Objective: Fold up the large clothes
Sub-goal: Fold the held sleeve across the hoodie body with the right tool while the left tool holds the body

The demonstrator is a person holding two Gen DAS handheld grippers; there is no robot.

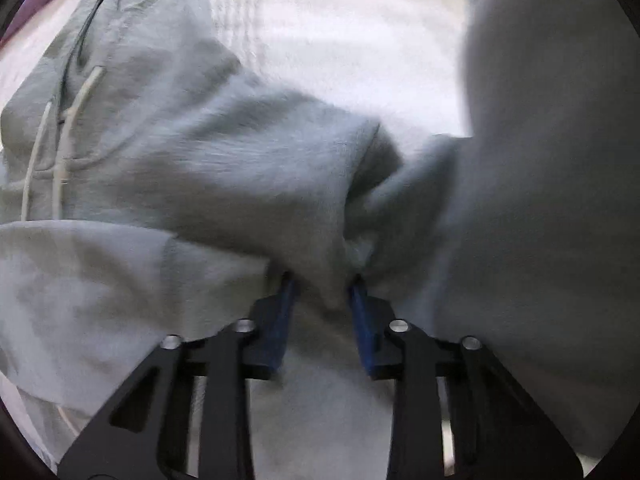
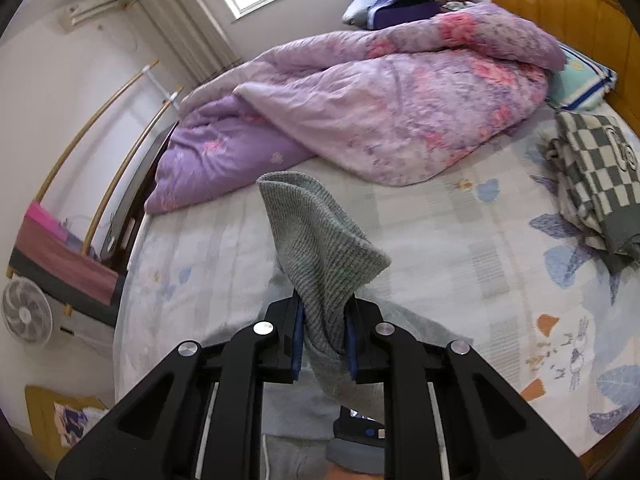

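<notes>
A light grey hoodie (image 1: 200, 160) with white drawstrings (image 1: 76, 112) lies spread under my left gripper (image 1: 324, 288) and fills most of the left wrist view. A bunched fold of its fabric sits pinched between the blue pads (image 1: 286, 300), which are shut on it. On the right, part of the hoodie hangs lifted and blurred. In the right wrist view my right gripper (image 2: 323, 320) is shut on the hoodie's ribbed grey cuff (image 2: 320, 240), held up above the bed with the cuff end standing past the fingertips.
The bed has a pale patterned sheet (image 2: 460, 260). A purple floral quilt (image 2: 380, 100) is heaped at the far side and a green checked blanket (image 2: 592, 168) lies at the right. A wooden headboard (image 2: 560, 0) and a pillow (image 2: 580, 80) are beyond. A fan (image 2: 26, 316) stands on the floor at left.
</notes>
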